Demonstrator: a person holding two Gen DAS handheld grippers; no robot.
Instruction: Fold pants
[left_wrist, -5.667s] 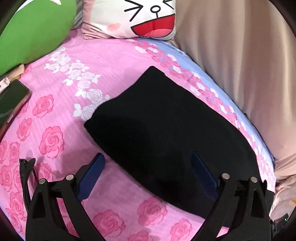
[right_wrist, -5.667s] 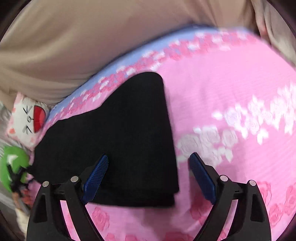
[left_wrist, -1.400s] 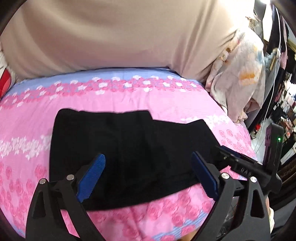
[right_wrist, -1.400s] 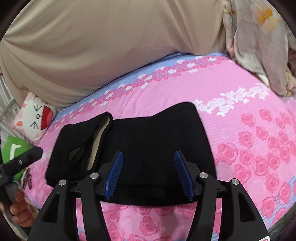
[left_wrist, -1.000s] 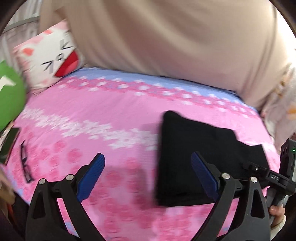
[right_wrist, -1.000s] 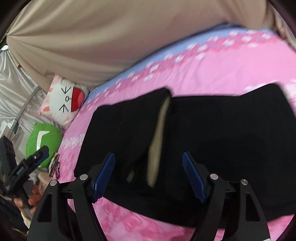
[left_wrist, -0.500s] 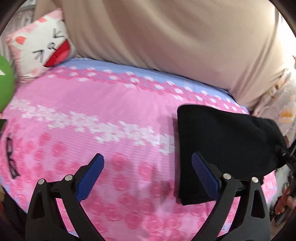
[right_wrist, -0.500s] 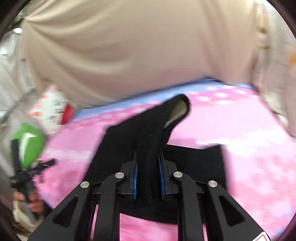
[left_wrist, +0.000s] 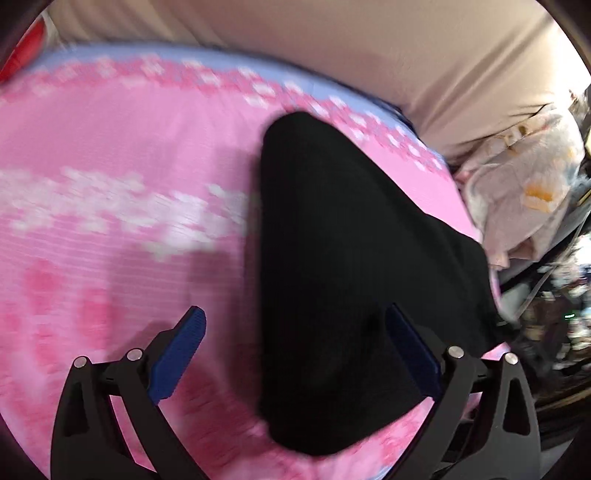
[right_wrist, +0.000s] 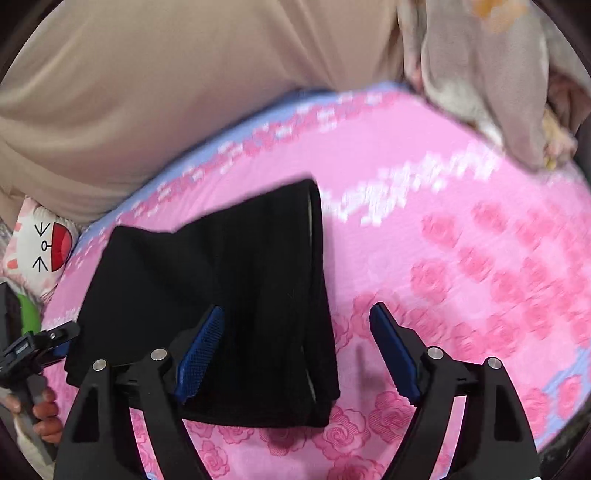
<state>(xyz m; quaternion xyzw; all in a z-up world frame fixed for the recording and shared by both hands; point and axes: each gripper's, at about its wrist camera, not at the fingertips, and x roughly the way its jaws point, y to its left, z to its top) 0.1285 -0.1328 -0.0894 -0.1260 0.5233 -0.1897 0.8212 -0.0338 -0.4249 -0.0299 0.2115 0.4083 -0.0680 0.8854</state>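
The black knitted pants (right_wrist: 221, 306), already doubled into a broad flat bundle, lie on the pink rose-printed bedsheet (right_wrist: 461, 258) of the bed, with a folded layer forming a strip along their right side in the right wrist view, where a pale lining shows at the edge. The right tool (right_wrist: 295, 350) hangs over the near right corner of that bundle with its blue-padded jaws opening; the strip of cloth lies below and between them but the pads do not press on it. The left tool (left_wrist: 295, 354) stands wide too, nothing gripped, its right finger over the dark cloth and its left finger over bare sheet, so it straddles the pants' left edge; in the right wrist view it appears at the far left in a hand (right_wrist: 44, 413). A beige draped curtain (right_wrist: 166, 92) backs the bed, and a white cat-face cushion (right_wrist: 40, 243) sits at the far left corner. The fabric looks soft, limp and light, thick enough to hold a crease but ready to sag and slide over its own layers when lifted, so I judge a pinch should take all layers together at a corner or along a folded edge, both tools lifting evenly; the picture is blurred, so the finer seams cannot be told
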